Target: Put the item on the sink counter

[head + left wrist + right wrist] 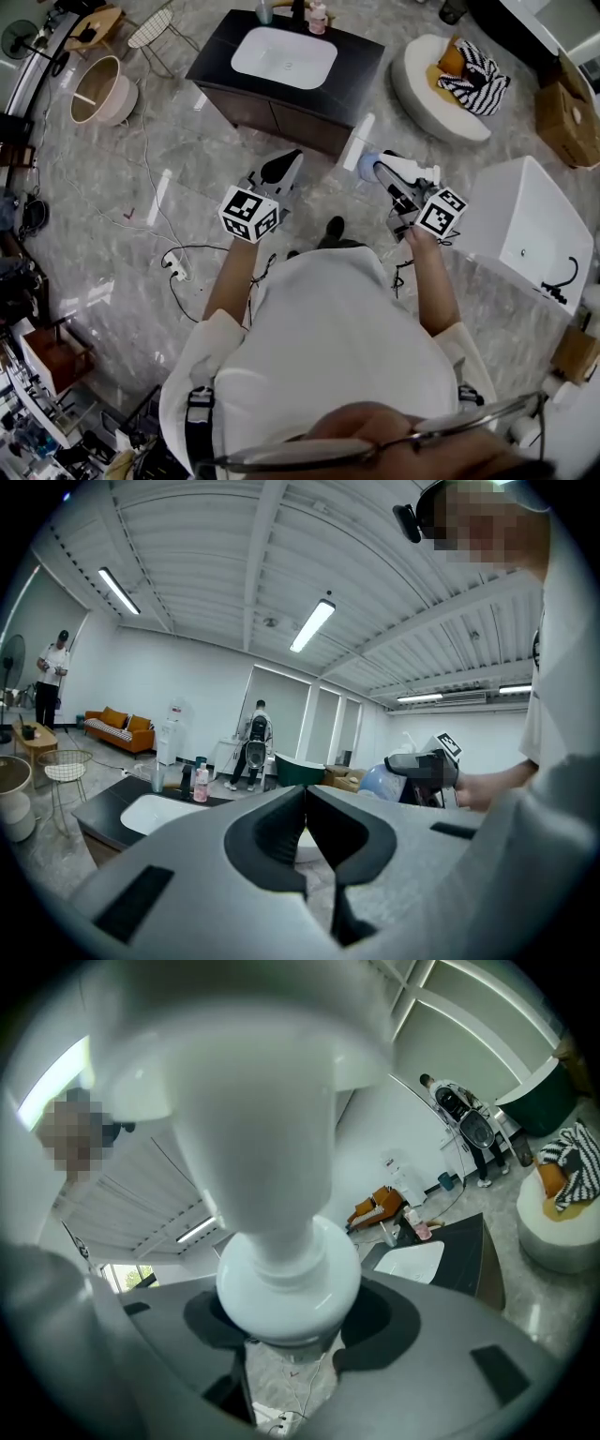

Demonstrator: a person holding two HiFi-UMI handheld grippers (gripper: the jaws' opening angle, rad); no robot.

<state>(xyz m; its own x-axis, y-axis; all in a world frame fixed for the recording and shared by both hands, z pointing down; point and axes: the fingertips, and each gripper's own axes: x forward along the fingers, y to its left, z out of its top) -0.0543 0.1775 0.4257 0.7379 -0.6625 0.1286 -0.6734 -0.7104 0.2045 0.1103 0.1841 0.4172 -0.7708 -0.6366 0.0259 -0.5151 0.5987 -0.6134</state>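
Two grippers near side of sink counter [214, 58]: right gripper [382, 172] clamped on white bottle [286, 1283], left gripper [283, 167] jaws together, empty.

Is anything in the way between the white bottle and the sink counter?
Nothing visible is. The right gripper holds the white bottle, and only bare floor lies between it and the sink counter. A few small bottles stand at the counter's back edge, away from the near side.

The sink counter [211, 61] is black, its basin [284, 56] white. The bottle [281, 1279] is white. Far right, a cloth [478, 80] is black-and-white striped. The floor [112, 253] is grey, marble-veined.
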